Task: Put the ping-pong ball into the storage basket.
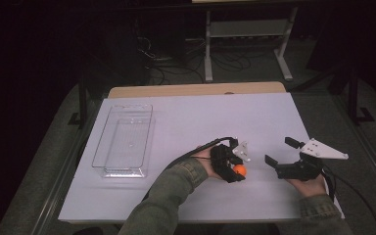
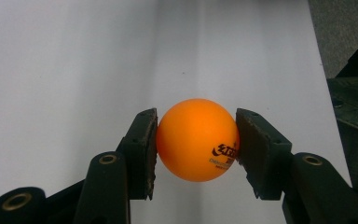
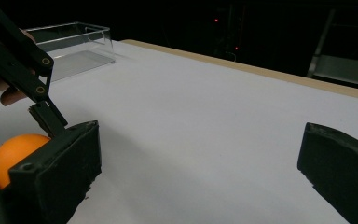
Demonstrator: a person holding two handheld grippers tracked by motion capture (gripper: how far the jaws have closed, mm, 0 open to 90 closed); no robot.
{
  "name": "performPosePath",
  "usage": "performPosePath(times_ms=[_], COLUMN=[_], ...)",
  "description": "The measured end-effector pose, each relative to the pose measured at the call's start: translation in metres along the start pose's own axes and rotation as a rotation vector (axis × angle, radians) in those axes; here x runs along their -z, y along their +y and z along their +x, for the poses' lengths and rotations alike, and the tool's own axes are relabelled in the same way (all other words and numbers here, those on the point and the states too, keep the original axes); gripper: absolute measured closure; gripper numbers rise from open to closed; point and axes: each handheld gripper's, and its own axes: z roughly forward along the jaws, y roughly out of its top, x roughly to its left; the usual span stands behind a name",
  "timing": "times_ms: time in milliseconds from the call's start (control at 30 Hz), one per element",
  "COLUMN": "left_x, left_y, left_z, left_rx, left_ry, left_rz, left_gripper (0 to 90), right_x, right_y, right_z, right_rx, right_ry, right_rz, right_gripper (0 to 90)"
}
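Orange ball (image 2: 196, 140) clamped in left tongs (image 2: 196, 144), right tongs (image 1: 279, 152) apart, clear tray (image 1: 122, 142) well left

The room is dark and only the white table top (image 1: 186, 127) is lit, from above. Soft grey shadows are cast beside the clear box (image 1: 125, 139). In the left gripper view the orange ball (image 2: 196, 139) is seen sharp and bright. In the right gripper view the near black parts are blurred.

High view overhead, looking forward-down; gripper views close, low over table (image 1: 186, 117); all 3 share orange ball (image 2: 197, 139).
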Motion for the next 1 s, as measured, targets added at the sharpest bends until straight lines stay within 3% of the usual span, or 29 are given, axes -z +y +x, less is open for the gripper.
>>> performPosePath(times_ms=[333,1000], left_x=[0.010,0.037], left_y=[-0.002,-0.005], left_z=[0.002,-0.002], left_rx=[0.015,0.017], left_ry=[-0.023,-0.003], left_rz=[0.012,0.051], left_gripper=[50.5,50.4], right_x=[-0.001,0.000], right_y=[0.000,0.000], right_z=[0.000,0.000], right_rx=[0.002,-0.002], right_ry=[0.002,-0.002], right_rz=[0.005,0.003], right_gripper=[0.0,0.0])
